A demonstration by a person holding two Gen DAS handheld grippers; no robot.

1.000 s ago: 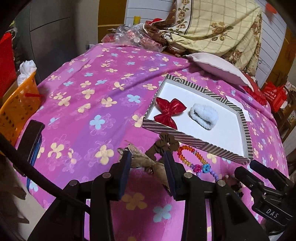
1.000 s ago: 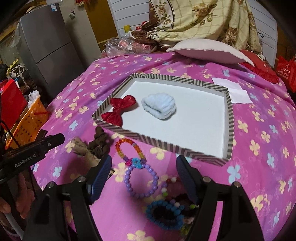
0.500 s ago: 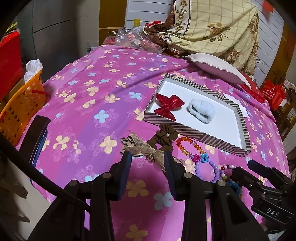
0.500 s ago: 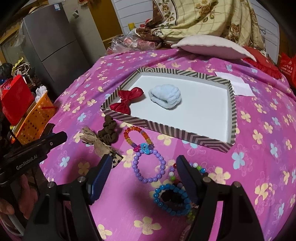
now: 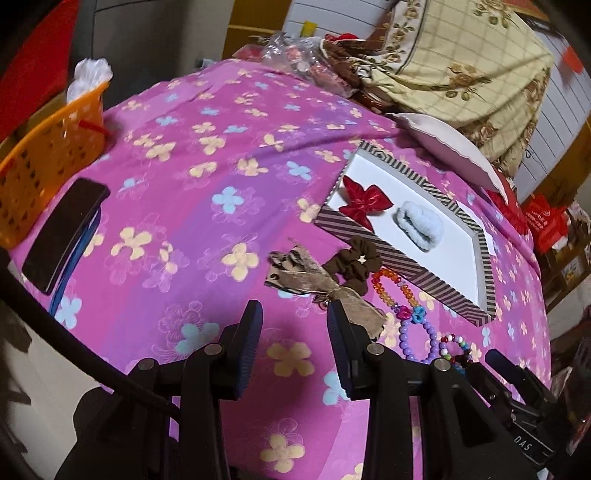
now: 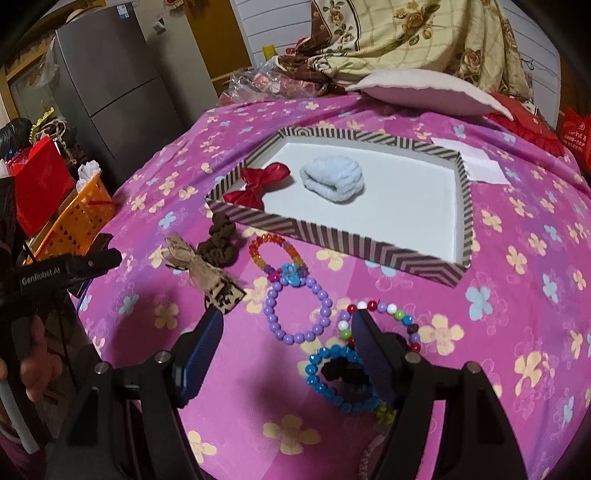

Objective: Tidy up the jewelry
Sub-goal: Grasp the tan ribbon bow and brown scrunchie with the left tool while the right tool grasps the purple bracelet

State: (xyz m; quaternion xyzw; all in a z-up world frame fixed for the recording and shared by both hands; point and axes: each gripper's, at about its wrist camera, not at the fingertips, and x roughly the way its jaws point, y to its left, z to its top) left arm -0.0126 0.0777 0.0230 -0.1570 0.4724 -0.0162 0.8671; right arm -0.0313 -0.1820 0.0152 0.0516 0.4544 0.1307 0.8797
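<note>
A striped tray on the pink floral cloth holds a red bow and a pale blue scrunchie. In front of it lie a tan leopard bow, a brown scrunchie, an orange bead bracelet, a purple bead bracelet, a multicolour bracelet and a blue bracelet. My left gripper is open and empty, just short of the tan bow. My right gripper is open and empty over the purple bracelet.
An orange basket stands off the left edge. A dark phone-like slab lies at the cloth's left edge. A pink pillow, blankets and a white paper lie behind the tray. A fridge stands far left.
Both grippers have drawn back from the tray toward the near edge. The jewelry now lies further ahead of the fingers. Nothing was picked up.
</note>
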